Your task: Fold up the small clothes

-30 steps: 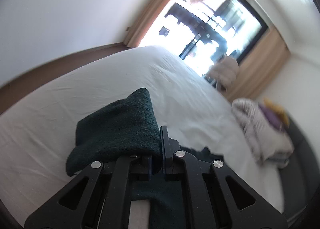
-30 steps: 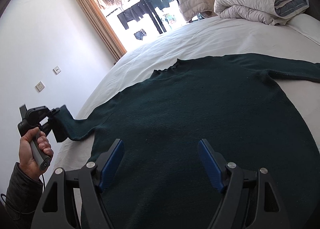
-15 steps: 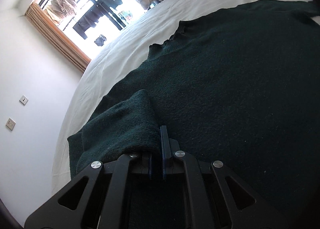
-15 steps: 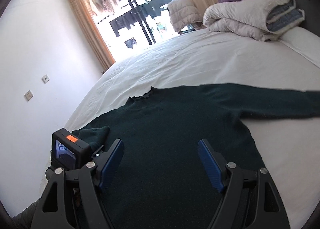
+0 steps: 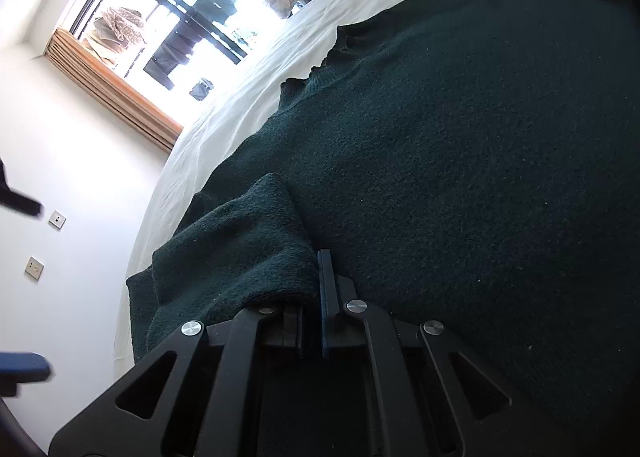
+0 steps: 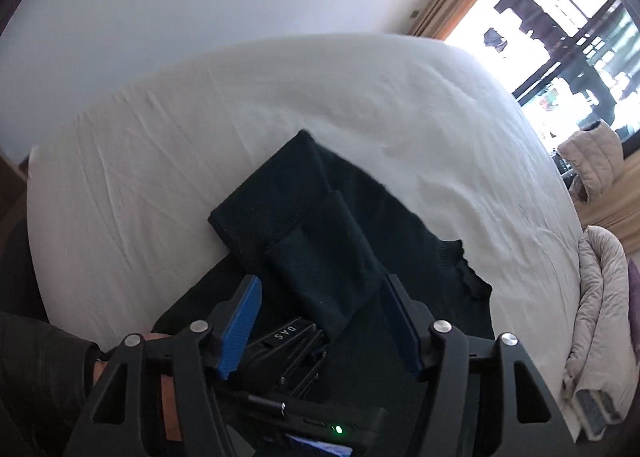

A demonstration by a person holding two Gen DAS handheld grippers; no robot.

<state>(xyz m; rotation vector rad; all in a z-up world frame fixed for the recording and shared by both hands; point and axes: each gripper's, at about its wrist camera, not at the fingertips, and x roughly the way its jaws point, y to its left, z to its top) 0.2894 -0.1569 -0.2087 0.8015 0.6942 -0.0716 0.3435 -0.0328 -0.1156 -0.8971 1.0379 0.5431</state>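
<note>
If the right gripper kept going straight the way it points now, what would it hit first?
Most likely the folded-over sleeve that the left gripper holds, lying between the right gripper's closing jaws; depth is unclear, so the left gripper itself could come first.

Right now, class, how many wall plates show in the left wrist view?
2: the upper plate on the white wall beside the bed, the lower plate just below it. Others may be hidden.
</note>
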